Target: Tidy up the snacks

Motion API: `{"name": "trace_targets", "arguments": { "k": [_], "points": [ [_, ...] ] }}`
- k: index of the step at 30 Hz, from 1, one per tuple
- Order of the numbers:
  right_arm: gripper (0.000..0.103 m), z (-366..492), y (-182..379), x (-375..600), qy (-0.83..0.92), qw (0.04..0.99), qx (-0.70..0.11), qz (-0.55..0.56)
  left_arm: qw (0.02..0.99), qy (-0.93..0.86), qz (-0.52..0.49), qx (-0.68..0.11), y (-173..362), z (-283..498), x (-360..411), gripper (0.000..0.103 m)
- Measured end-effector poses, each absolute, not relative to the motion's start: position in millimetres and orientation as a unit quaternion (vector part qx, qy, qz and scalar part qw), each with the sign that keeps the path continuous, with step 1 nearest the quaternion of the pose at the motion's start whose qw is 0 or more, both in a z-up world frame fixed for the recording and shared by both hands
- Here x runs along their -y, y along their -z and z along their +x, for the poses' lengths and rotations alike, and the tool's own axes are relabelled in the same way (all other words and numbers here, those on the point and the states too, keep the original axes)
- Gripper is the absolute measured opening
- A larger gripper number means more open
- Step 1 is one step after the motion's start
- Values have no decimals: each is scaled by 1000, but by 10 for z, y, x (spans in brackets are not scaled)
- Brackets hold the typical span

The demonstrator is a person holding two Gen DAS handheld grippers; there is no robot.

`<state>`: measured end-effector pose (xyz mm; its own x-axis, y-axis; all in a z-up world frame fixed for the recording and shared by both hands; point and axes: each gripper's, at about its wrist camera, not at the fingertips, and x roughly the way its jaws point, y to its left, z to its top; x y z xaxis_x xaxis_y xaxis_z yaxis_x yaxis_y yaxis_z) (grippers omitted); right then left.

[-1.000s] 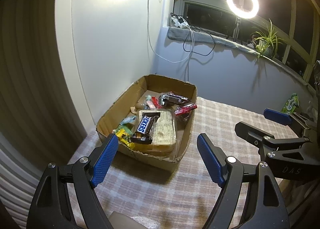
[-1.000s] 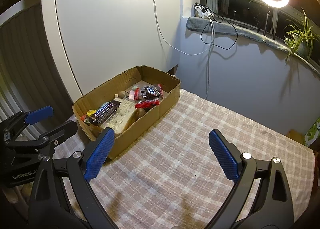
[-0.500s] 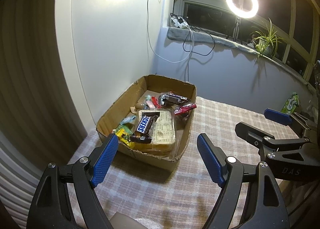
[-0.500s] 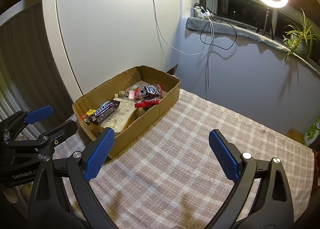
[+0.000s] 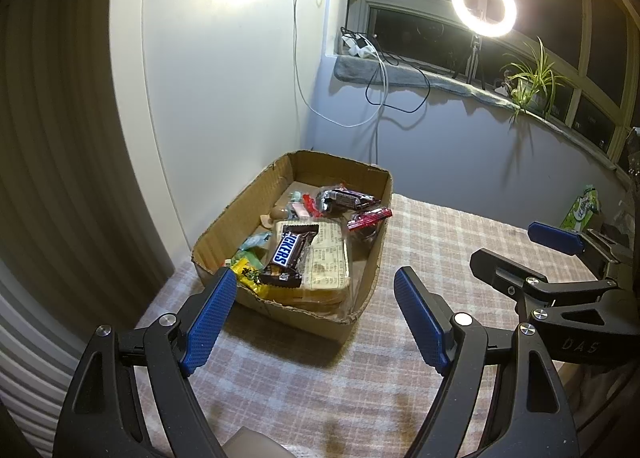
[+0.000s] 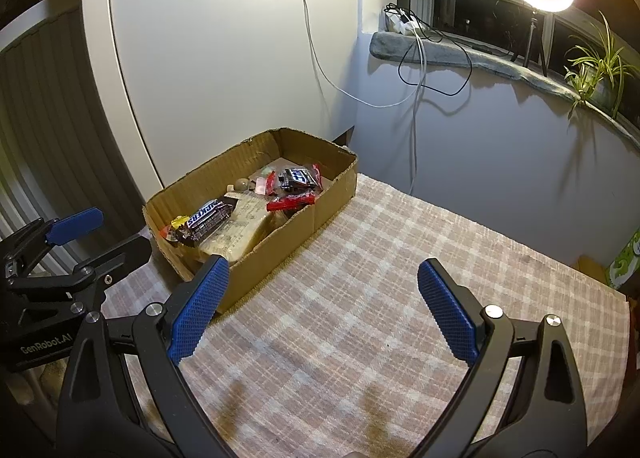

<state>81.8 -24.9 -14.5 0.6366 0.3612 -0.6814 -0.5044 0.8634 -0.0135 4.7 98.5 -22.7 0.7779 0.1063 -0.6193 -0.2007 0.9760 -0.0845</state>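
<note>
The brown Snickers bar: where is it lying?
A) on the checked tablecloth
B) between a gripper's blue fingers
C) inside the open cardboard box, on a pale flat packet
C: the brown Snickers bar lies on a pale flat packet inside the open cardboard box.

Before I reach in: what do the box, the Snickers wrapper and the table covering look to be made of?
Box: brown corrugated cardboard, matte; torn, ragged rim.
Snickers wrapper: likely thin plastic film, glossy; crimped ends and highlights.
Table covering: seemingly woven fabric, matte; plaid pattern and visible weave texture.
</note>
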Motion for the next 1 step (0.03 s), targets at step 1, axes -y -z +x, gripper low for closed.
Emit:
{"name": "trace_targets", "arguments": {
  "k": [1],
  "points": [
    [97,817,149,249,-240,899,-352,-101,940,-82,-73,-323,227,48,-984,81]
  ]
}}
